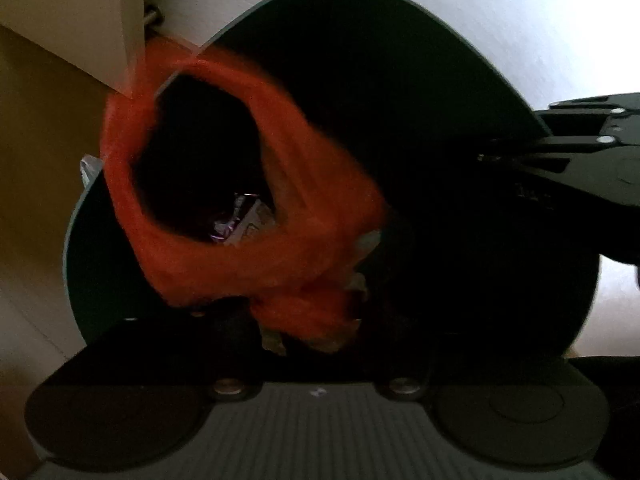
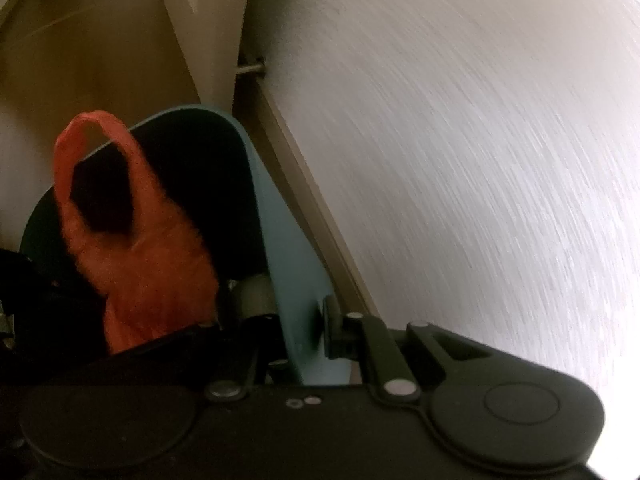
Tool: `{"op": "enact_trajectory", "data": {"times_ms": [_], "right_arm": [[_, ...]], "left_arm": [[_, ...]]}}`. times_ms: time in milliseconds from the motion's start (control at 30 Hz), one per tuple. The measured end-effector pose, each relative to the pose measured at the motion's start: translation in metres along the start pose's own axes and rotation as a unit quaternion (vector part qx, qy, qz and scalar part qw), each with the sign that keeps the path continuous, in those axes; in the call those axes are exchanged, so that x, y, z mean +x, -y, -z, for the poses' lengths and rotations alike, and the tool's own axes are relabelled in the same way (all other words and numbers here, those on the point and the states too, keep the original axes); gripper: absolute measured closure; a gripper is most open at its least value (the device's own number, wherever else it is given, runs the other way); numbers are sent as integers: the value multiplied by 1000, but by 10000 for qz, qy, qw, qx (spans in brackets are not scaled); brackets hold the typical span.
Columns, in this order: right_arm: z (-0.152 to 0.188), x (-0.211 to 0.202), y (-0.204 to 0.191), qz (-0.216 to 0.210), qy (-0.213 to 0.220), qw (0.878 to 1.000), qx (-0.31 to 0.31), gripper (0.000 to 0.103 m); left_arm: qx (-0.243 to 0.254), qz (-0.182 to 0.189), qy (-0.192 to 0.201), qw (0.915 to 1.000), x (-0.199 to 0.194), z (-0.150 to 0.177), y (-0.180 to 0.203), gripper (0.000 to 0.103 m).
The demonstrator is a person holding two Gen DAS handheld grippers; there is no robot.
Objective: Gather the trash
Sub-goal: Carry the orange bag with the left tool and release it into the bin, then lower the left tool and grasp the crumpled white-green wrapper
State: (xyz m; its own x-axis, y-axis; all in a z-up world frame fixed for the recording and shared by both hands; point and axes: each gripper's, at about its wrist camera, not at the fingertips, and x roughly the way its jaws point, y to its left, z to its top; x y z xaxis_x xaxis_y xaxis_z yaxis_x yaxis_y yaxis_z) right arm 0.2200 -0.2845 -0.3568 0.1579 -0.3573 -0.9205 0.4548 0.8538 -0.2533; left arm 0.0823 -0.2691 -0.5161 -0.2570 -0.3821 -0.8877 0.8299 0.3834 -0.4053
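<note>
The right gripper [image 2: 316, 336] is clamped on the rim of a teal bin [image 1: 420, 128] while the left gripper [image 1: 308, 332] pinches an orange plastic bag [image 1: 224, 256] just inside that bin, where wrappers [image 1: 244, 224] already lie, so collecting seems well advanced.

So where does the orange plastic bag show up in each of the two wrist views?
Left wrist: the orange plastic bag fills left of centre, its handle loop over the dark bin opening.
Right wrist: lower left, hanging inside the bin, loop upward.
Shared landmark: the teal bin rim, which the right gripper clamps.
</note>
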Motion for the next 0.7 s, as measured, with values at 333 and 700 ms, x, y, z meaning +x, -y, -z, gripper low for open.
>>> {"op": "enact_trajectory", "data": {"times_ms": [333,700], "right_arm": [[-11,16,2,-65,-15,10000,-35,95],[-20,32,16,-122,-156,9998,54,95]], "left_arm": [[142,39,403,9991,-44,16,-14,24],[-424,-1036,1213,9863,-118,25,-73,23]]}}
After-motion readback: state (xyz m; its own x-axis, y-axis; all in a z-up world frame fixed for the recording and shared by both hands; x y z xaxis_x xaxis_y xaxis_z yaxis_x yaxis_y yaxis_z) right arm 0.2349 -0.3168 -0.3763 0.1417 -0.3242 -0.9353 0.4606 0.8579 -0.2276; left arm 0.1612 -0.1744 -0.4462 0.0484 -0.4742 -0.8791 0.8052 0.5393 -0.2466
